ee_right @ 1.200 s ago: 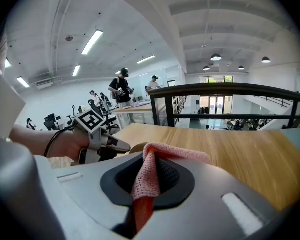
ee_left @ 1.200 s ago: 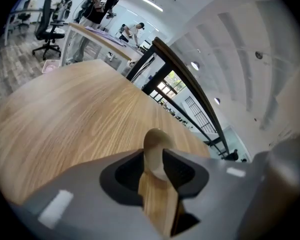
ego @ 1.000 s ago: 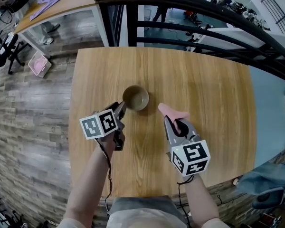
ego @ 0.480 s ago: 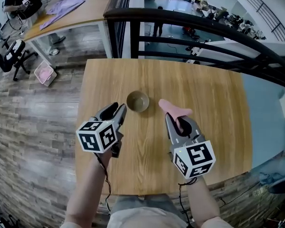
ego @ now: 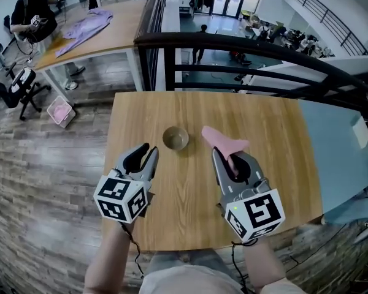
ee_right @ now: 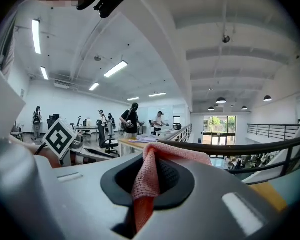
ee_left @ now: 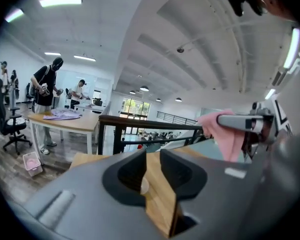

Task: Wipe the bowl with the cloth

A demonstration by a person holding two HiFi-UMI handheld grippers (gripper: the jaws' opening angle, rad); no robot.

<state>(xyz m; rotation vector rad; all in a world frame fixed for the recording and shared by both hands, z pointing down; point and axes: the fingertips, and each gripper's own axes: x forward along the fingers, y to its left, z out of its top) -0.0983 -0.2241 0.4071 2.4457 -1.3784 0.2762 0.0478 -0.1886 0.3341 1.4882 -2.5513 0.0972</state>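
The small round tan bowl stands upright on the light wooden worktop, a little left of centre. Neither gripper touches it.

The pink woven cloth is held off the worktop, pinched in the right gripper. Its free end flares out past the fingertips, to the right of the bowl and apart from it. The right gripper view confirms the grip: the jaws are pressed onto a bunched fold that runs up between them and spills over the front.

The left gripper is raised near the bowl, below and left of it in the head view. Its own view shows the jaws parted by a narrow gap, having just been closing. Nothing sits between them; only worktop grain shows through.

Only the head view shows the bowl clearly. The left gripper view alone shows the right gripper from the side, with the cloth hanging from it.

A black metal railing runs behind the worktop. Beyond it, a second wooden table carries a lilac garment.
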